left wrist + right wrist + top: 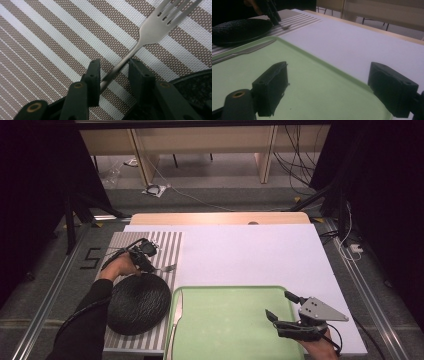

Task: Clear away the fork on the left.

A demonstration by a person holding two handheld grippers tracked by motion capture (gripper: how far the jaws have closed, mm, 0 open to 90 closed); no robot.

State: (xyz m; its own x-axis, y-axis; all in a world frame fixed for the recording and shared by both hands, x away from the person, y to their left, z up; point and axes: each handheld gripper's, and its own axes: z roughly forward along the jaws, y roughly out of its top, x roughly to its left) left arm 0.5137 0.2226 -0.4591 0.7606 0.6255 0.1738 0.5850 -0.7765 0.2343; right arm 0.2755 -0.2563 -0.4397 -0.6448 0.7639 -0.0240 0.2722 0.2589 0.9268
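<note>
A silver fork lies on the striped placemat, its tines pointing right. My left gripper is down over the fork's handle, open, with one jaw on each side and a gap still showing at the right jaw. A black plate sits on the mat just behind that gripper. My right gripper hovers open over the right part of the green tray, holding nothing. A knife rests along the tray's left rim.
The mat and tray lie on a white board over a wooden table. In the right gripper view, the black plate, the left gripper and the fork show far off. Cables trail on the floor beyond the table.
</note>
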